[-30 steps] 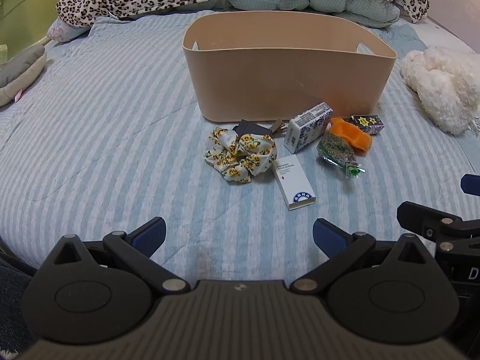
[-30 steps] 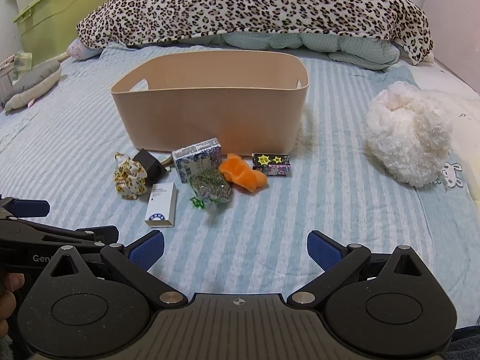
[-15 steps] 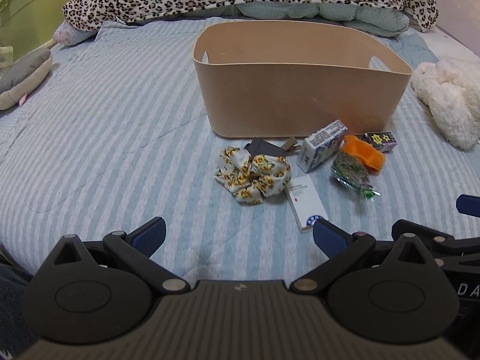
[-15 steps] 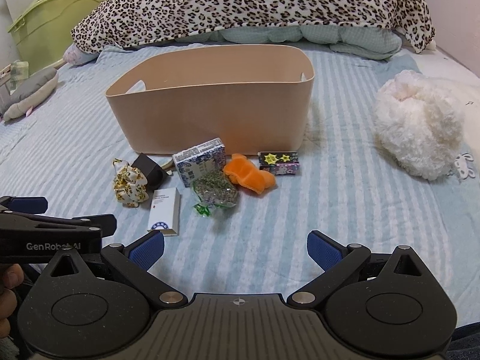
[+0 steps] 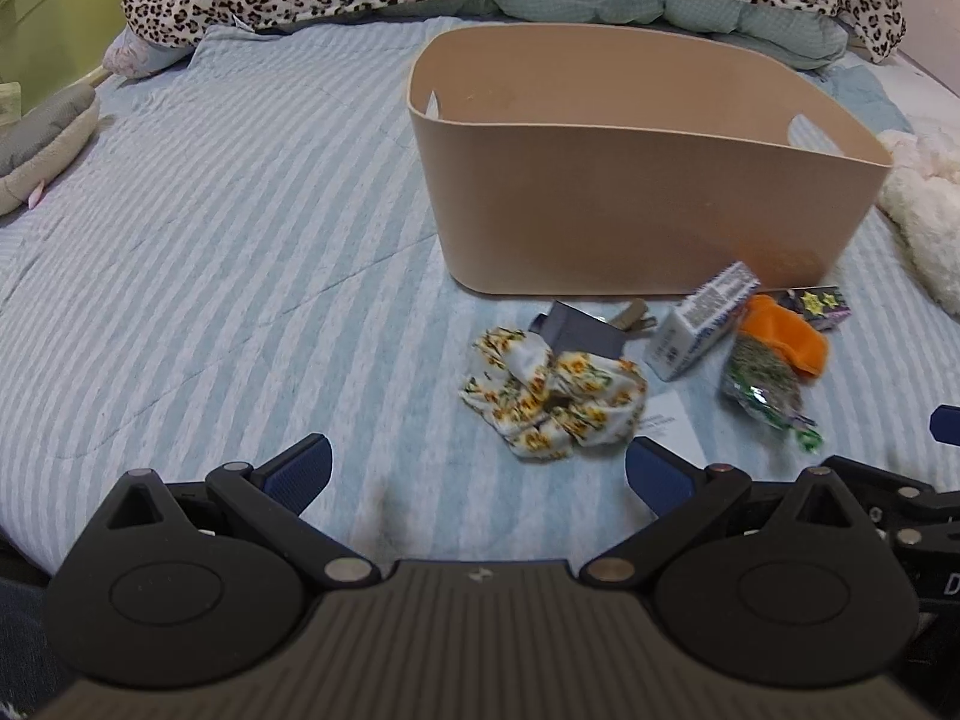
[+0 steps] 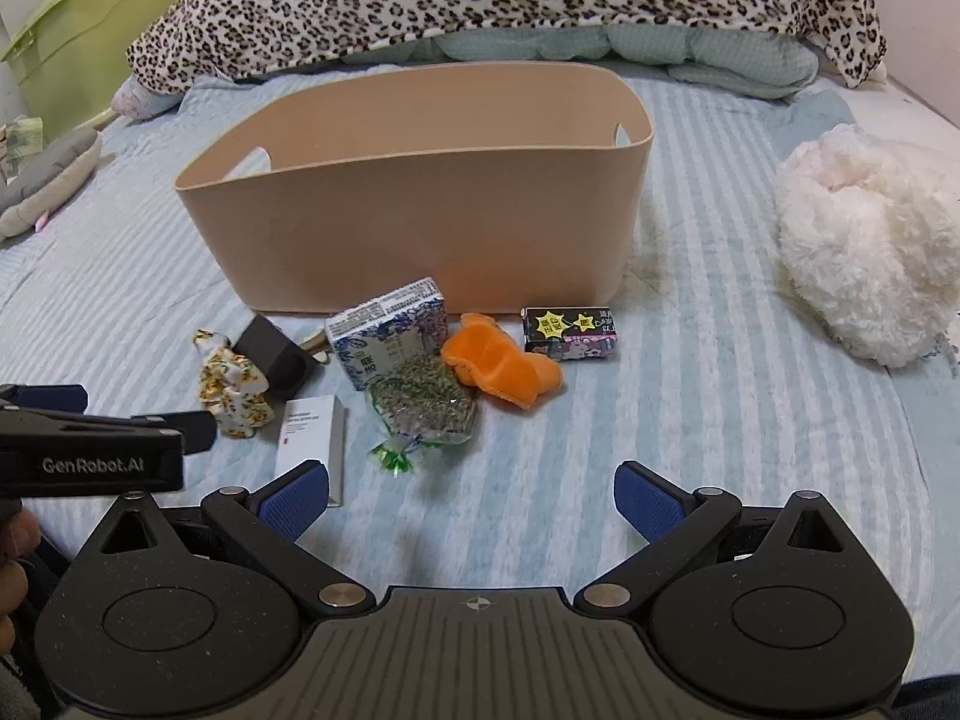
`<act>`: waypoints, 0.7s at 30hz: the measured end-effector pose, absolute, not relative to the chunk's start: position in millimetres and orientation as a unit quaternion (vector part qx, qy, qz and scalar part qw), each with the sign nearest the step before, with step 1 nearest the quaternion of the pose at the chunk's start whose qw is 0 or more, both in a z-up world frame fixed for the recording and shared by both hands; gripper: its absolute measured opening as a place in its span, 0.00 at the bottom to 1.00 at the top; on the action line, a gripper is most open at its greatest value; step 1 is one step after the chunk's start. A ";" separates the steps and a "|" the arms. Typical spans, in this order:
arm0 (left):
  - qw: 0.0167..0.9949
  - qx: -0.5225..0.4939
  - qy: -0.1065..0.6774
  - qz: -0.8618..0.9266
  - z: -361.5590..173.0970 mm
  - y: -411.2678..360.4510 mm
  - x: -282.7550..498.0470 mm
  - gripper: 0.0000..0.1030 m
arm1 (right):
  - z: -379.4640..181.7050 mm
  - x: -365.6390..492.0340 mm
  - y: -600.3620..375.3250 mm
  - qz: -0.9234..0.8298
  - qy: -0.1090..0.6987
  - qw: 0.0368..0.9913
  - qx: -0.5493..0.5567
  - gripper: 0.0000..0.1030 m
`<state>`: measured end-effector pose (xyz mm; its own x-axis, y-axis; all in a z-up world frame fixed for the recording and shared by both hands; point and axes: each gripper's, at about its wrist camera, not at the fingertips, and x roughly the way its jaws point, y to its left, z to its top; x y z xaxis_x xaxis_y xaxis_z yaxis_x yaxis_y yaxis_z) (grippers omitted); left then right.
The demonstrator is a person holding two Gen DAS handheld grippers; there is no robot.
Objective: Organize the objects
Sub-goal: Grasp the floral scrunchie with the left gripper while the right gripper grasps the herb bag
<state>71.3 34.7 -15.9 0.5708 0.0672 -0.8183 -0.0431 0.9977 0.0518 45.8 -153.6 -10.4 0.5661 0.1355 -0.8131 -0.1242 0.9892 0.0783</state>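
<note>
Grippers left (image 5: 477, 471), right (image 6: 471, 489), spread wide, empty

bin (image 6: 420, 228) beige | scrunchie (image 5: 552, 408) sunflower print | sponge (image 6: 504, 366) orange | bedspread (image 6: 690, 420) blue-white striped | packet (image 6: 420, 402) greenish, perhaps

On the striped blue bedspread (image 6: 690, 420) stands 1 beige oval plastic bin (image 6: 420, 228) with 2 handle cut-outs.

In front of it lie 7 small things:
- 1 floral yellow-and-white fabric scrunchie (image 6: 231, 387)
- 1 dark grey block with a round hole (image 6: 276, 354)
- 1 flat white carton with a red mark (image 6: 312, 435)
- 1 blue-and-white patterned carton (image 6: 390, 339)
- 1 clear packet of green dried herbs (image 6: 423, 411)
- 1 orange plush piece (image 6: 501, 369)
- 1 small black box with yellow stars (image 6: 570, 333)

Something tan and slim sits behind the block; I cannot tell what it is.

Further off: 1 fluffy white plush (image 6: 864, 252), 1 leopard-print blanket (image 6: 480, 0), 1 grey-and-cream cushion (image 6: 48, 180), and 1 lime-green plastic crate (image 6: 90, 42).

There are 2 black grippers with blue pads (both spread wide): the left gripper (image 5: 477, 471) and the right gripper (image 6: 471, 495).
</note>
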 end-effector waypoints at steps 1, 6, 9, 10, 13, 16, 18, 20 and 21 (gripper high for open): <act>0.885 0.016 0.465 0.030 -18.1 36.2 75.6 1.00 | -12.3 49.5 -153.4 0.073 0.465 0.882 0.003 0.98; 0.875 0.028 0.483 0.001 -26.3 40.1 97.6 1.00 | -20.7 72.3 -152.8 0.086 0.491 0.867 0.000 0.93; 0.873 0.035 0.486 -0.017 -31.2 41.5 110.1 1.00 | -26.3 87.2 -148.2 0.100 0.506 0.857 0.001 0.90; 0.872 0.036 0.488 -0.023 -33.2 41.5 113.1 1.00 | -28.2 91.1 -145.7 0.105 0.510 0.853 0.000 0.90; 0.865 0.027 0.500 -0.036 -42.2 44.9 119.9 1.00 | -36.4 101.0 -137.9 0.120 0.523 0.844 -0.002 0.84; 0.857 0.013 0.513 -0.047 -51.8 48.6 125.0 0.95 | -45.5 105.4 -132.5 0.126 0.532 0.838 -0.001 0.77; 0.850 0.007 0.524 -0.053 -58.2 50.8 128.3 0.86 | -50.6 107.3 -131.2 0.127 0.535 0.835 0.006 0.69; 0.849 0.000 0.526 -0.050 -61.6 53.6 128.7 0.84 | -53.3 108.4 -130.3 0.126 0.535 0.835 0.009 0.61; 0.850 -0.001 0.524 -0.052 -61.4 54.8 128.2 0.84 | -53.8 108.5 -129.8 0.126 0.532 0.837 0.008 0.56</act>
